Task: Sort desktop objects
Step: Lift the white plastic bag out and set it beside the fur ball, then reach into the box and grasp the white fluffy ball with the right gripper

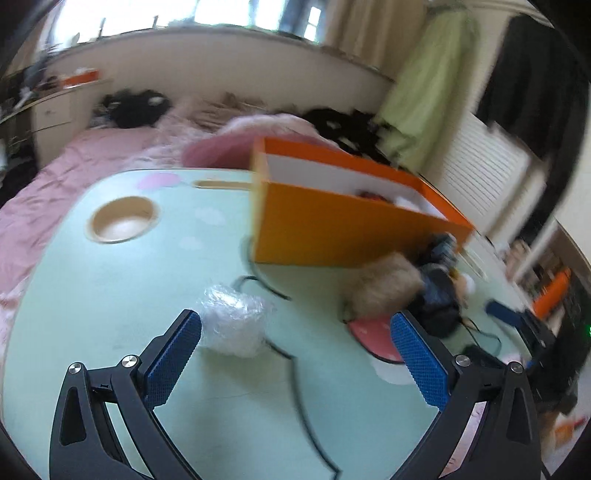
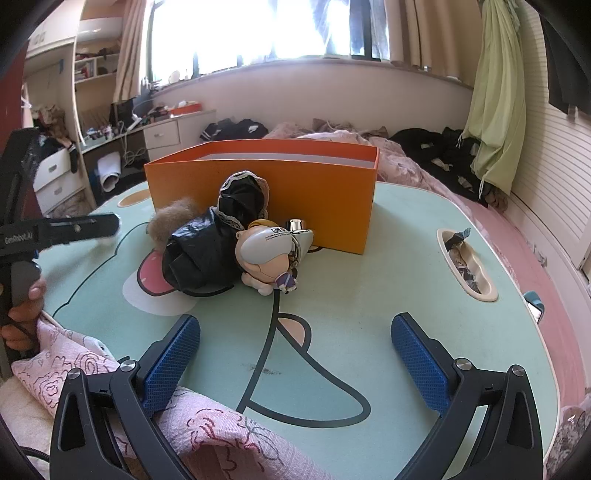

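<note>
Reads "GenRobot.AI" in white on the black body of the left gripper (image 2: pixel 92 225); print on the toy's label (image 2: pixel 275 233) too small.

I see a pink bedsheet (image 2: pixel 517 236) under the tray | green cloth (image 2: pixel 496 96) hanging at the right wall | white drawers (image 2: pixel 162 134) at the left | bright window (image 2: pixel 258 29) behind | dark clothes (image 2: pixel 443 151) on the bed

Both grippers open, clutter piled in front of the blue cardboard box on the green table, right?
Not quite: the open-topped cardboard box is orange, not blue, as the right wrist view shows. Left gripper and right gripper are open; the clutter pile sits in front of it.
</note>
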Available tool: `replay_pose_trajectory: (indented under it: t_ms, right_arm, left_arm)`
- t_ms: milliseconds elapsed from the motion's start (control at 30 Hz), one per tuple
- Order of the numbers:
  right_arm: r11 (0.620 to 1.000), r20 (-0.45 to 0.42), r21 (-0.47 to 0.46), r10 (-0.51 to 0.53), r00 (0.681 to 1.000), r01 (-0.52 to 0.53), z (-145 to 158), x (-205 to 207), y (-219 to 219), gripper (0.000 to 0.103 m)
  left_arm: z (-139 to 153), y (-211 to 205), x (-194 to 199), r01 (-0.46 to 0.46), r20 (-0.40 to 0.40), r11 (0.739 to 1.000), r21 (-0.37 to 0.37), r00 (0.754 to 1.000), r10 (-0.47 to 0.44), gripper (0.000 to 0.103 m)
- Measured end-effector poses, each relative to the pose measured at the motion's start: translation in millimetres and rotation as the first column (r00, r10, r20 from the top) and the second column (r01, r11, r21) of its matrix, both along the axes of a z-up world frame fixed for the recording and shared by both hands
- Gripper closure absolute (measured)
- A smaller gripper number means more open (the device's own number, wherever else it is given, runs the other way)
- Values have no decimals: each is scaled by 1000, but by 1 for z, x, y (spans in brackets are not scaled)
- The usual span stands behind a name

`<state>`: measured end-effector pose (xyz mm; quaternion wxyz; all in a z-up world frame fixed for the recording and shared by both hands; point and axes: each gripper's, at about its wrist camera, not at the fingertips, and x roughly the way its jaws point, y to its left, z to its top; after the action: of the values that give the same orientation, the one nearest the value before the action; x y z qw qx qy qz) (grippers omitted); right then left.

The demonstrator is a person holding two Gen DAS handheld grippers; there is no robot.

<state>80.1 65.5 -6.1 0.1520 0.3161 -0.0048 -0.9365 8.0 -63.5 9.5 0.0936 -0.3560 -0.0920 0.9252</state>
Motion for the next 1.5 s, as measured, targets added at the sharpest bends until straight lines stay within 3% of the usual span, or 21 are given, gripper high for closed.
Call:
replay_pose_trajectory:
  t_ms: [133,200,333,433,700,733,767,833,933,1000,1067,1100,1200,1267,1400,1433,1500]
  right_arm:
    - [1000,0,1,2,1000,-2,0,0,0,0]
    - [1000,-1,1,2,1000,-2,0,1,0,0]
    - [1000,-1,1,4,1000,-4,1,0,1,0]
    - [1000,-1,1,5,1000,-5,1,0,2,0]
    - [1000,6,8,8,1000,-8,5,-1,3,1]
    - [1000,13,4,15,1000,-15,7,-1,4,8]
    - [999,24,-13,35,999,-35,11,-3,5,22]
    - [997,34,-49,58,998,-56,25,-9,13,34]
    - [995,17,-81,64,998,-62,61,-28,22,38]
    - [995,55,-78,67,996,-63,85,-56,23,50]
    - [995,150,-56,85,985,-78,102,-98,17,60]
    - [995,190,-47,101,977,-93,104,-115,14,61]
    - [992,353,-19,122,928,-123,96,-171,-1,64]
    - [991,437,36,99,894,-128,83,-196,-9,74]
    - [965,457,234,-2,890,-118,69,-217,-29,75]
    - [958,460,257,-5,888,-129,67,-218,-32,72]
    - [941,504,281,22,864,-188,61,-223,-44,54]
  left_arm:
    - [1,29,12,170,-31,985,12,985,-169,1]
    - [0,43,19,221,-25,975,-24,975,-222,1]
    - [5,53,35,128,-46,980,-154,990,-136,1]
    - [-3,60,34,67,5,969,-239,998,-68,1]
    - [-2,61,36,81,40,967,-241,997,-73,0]
    - [-1,61,38,81,40,968,-239,996,-74,0]
    - [-1,61,38,82,41,968,-238,996,-74,0]
    - [-2,62,37,83,42,968,-237,996,-75,0]
    - [-3,63,35,83,42,968,-237,996,-75,0]
    - [-2,63,35,83,43,968,-237,996,-75,0]
    - [-2,63,35,83,42,968,-238,996,-75,0]
    - [-3,63,34,83,42,968,-237,996,-75,0]
    - [-2,63,34,83,42,968,-237,996,-75,0]
    - [-2,63,33,84,42,968,-236,996,-76,0]
    - [-8,63,23,86,43,968,-234,996,-78,0]
    - [-9,66,23,86,43,968,-234,996,-78,0]
    - [-9,66,23,85,43,968,-234,996,-77,0]
